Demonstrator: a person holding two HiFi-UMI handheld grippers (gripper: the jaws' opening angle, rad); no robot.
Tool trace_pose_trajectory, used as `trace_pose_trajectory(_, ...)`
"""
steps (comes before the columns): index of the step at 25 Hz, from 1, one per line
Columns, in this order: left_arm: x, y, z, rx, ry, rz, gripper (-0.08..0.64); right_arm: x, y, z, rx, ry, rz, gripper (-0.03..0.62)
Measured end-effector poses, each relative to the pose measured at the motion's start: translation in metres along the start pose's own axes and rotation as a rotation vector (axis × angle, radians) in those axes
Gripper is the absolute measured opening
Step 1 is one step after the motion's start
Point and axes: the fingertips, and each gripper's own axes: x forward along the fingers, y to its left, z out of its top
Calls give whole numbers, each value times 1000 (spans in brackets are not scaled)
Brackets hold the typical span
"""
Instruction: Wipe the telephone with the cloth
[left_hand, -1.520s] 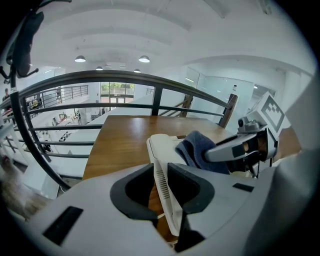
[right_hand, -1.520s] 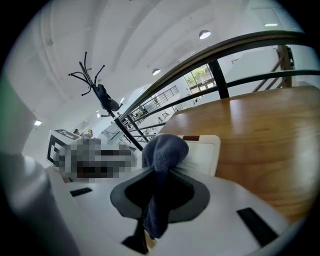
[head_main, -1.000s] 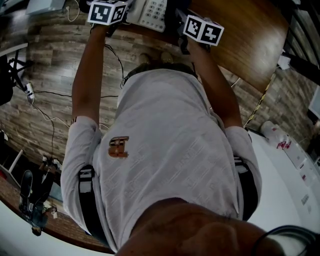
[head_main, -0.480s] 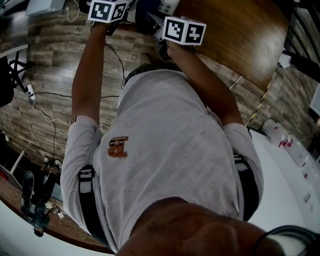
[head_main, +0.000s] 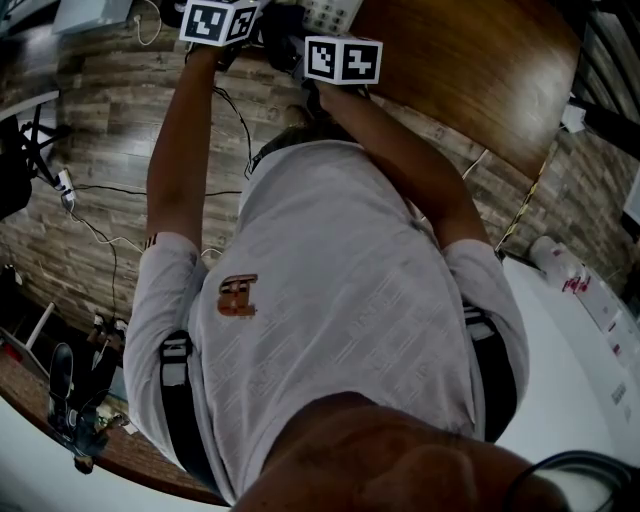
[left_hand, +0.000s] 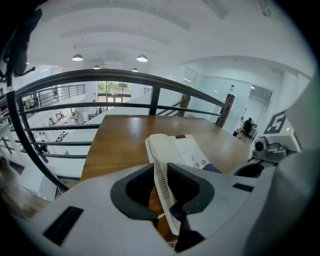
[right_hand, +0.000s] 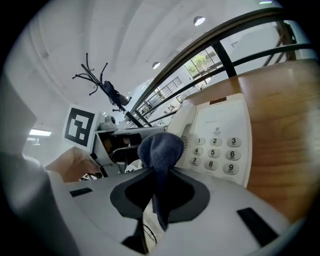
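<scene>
Clamping cloth (right_hand: 160, 147) in right gripper (right_hand: 157, 187) jaws, beside telephone (right_hand: 220, 145).

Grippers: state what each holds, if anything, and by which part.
The left gripper clamps the telephone by its edge; the right gripper pinches the blue cloth, bunched end sticking out.

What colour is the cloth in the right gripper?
Dark blue cloth, clearest in the right gripper view.

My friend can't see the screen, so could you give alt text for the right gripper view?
The right gripper pinches a dark blue cloth between its jaws, bunched end close to a white push-button telephone. The telephone sits on a wooden table, railings and ceiling lights beyond.
</scene>
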Motion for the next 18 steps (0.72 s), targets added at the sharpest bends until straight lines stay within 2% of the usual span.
trace_pose_trajectory(6, -2, 4, -2, 12, -5, 5, 94, -12, -28, -5, -34, 17, -74, 72)
trace_pose_trajectory(13, 5, 3, -1, 8, -9, 14, 92, -39, -67, -7, -15, 18, -133, 72)
trace_pose_trajectory(18, -1, 5, -2, 5, -10, 27, 91, -62, -80, -7, -15, 13, -161, 72)
